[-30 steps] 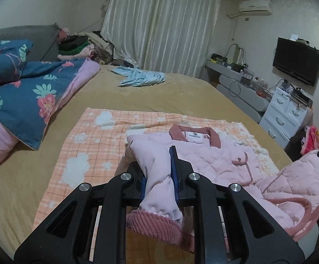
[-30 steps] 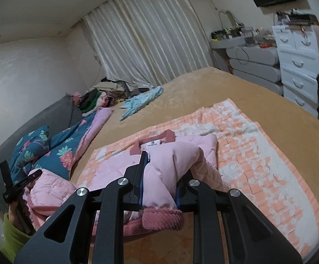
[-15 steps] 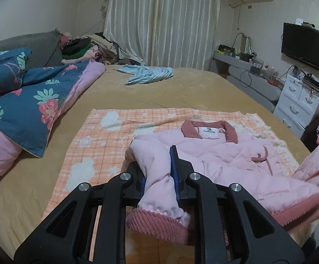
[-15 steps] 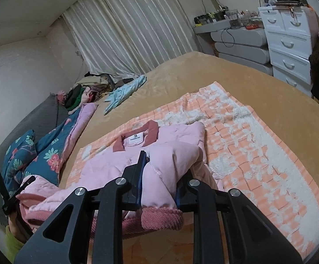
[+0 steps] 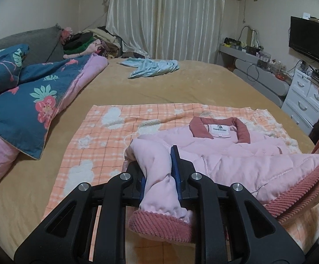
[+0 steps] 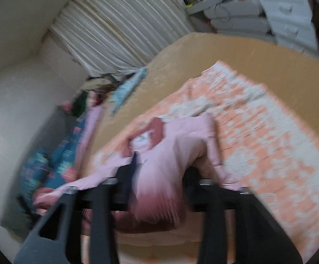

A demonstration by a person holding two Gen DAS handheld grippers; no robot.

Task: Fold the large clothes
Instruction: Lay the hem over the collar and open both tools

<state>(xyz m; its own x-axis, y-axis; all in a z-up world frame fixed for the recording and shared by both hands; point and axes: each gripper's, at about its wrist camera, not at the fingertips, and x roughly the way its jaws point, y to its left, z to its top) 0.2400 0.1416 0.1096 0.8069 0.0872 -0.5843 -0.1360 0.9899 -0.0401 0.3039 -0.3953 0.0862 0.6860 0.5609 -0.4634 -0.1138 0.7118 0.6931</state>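
The left gripper (image 5: 159, 173) jaws are squeezing one sleeve of the puffy pink quilted jacket (image 5: 236, 154). The right gripper (image 6: 159, 176) jaws are squeezing the other sleeve. The jacket is lying low in the frame on the orange checked blanket (image 5: 106, 136). Both sleeves should probably be laid flat and even across its front.

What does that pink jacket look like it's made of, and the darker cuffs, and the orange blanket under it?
The pink jacket looks like quilted, padded fabric with a smooth matte shell: stitched channels puff up. Its dark rose cuff looks rib-knit, showing raised cords. The orange checked blanket seems soft fleece or terry, with fuzzy white patches; the exact fibre can't be told.
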